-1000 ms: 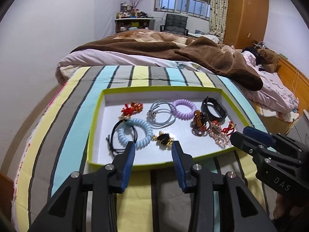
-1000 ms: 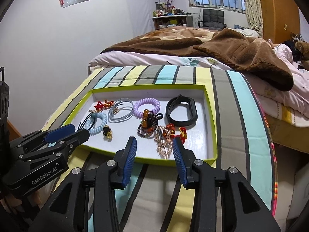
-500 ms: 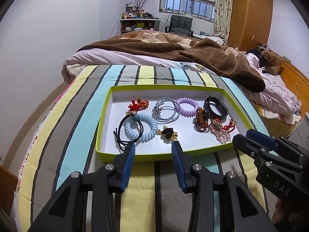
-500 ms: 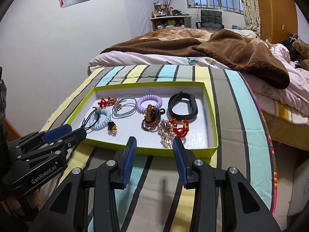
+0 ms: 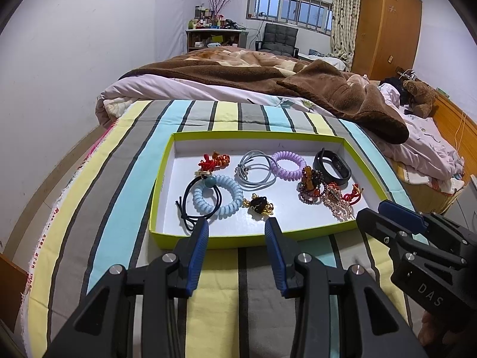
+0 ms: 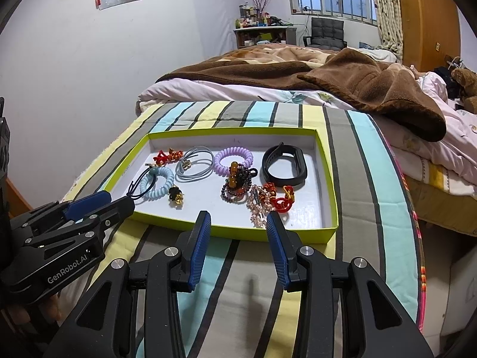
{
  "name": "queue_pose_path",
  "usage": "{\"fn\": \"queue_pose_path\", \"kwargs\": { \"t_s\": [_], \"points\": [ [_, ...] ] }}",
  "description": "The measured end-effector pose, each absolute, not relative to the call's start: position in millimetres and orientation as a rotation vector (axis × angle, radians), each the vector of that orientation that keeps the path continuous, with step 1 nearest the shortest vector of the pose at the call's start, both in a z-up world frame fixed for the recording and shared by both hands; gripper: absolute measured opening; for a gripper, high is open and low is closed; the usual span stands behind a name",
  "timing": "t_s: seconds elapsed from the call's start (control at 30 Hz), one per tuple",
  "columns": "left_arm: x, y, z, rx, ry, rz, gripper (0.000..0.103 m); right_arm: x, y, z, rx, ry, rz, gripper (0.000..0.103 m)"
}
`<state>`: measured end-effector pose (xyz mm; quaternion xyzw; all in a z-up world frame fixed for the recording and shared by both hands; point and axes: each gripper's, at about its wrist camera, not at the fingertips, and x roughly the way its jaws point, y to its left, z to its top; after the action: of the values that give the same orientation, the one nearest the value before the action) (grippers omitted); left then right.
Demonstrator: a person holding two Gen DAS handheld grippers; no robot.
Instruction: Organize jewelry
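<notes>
Jewelry lay spread inside the shallow green-rimmed tray (image 5: 162,176) on the striped bedcover (image 5: 119,179). From the left: a red knotted charm (image 5: 215,160), a black elastic with a teal bead (image 5: 195,198) overlapping a pale blue coil tie (image 5: 217,198), grey cord loops (image 5: 256,170), a small black-and-gold piece (image 5: 261,205), a lilac coil tie (image 5: 288,165), dark and amber bead bracelets (image 5: 310,185), a pink crystal strand (image 5: 338,204) beside a red cord bracelet (image 5: 353,193), and a black wristband (image 5: 332,167) at the right.

Over the last second both cameras had drawn back from the tray, so its near rim sat farther from the tips; no piece had shifted. That would suit either stepping off after sorting or lining up a reach; the pictures did not settle which.

The left tongs (image 5: 235,226) were spread and held nothing; the right tongs (image 6: 238,220) likewise gaped, with nothing between them.

Readable writing: "DAS" on the right tool's body, "GenRobot.AI" on the left tool's body in the right wrist view.
</notes>
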<state>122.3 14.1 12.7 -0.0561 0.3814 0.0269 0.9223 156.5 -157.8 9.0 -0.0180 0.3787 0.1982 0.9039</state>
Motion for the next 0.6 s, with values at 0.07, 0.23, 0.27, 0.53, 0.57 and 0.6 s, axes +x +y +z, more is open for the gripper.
{"fn": "queue_pose_path", "kwargs": {
  "t_s": [0.07, 0.23, 0.27, 0.53, 0.57, 0.6],
  "points": [
    [122.5, 14.3, 12.1, -0.116, 0.786, 0.057, 0.041, 156.3, -157.6, 8.9, -0.036, 0.783, 0.408, 0.04],
    [122.5, 15.2, 12.2, -0.12, 0.784, 0.058, 0.041, 156.1, -159.9, 8.9, -0.029, 0.785, 0.407, 0.04],
    [122.5, 15.4, 11.9, -0.121, 0.784, 0.059, 0.041, 156.4, -160.0, 8.8, -0.029, 0.786, 0.406, 0.04],
    [121.5, 14.4, 11.7, -0.117, 0.782, 0.058, 0.041, 156.7, -160.3, 8.2, -0.029, 0.789, 0.405, 0.04],
    [121.4, 14.2, 11.8, -0.115, 0.781, 0.057, 0.041, 156.6, -159.9, 7.9, -0.029, 0.789, 0.404, 0.04],
    [121.5, 14.0, 11.4, -0.111, 0.783, 0.059, 0.041, 156.6, -159.9, 7.9, -0.03, 0.79, 0.405, 0.04]
  ]
}}
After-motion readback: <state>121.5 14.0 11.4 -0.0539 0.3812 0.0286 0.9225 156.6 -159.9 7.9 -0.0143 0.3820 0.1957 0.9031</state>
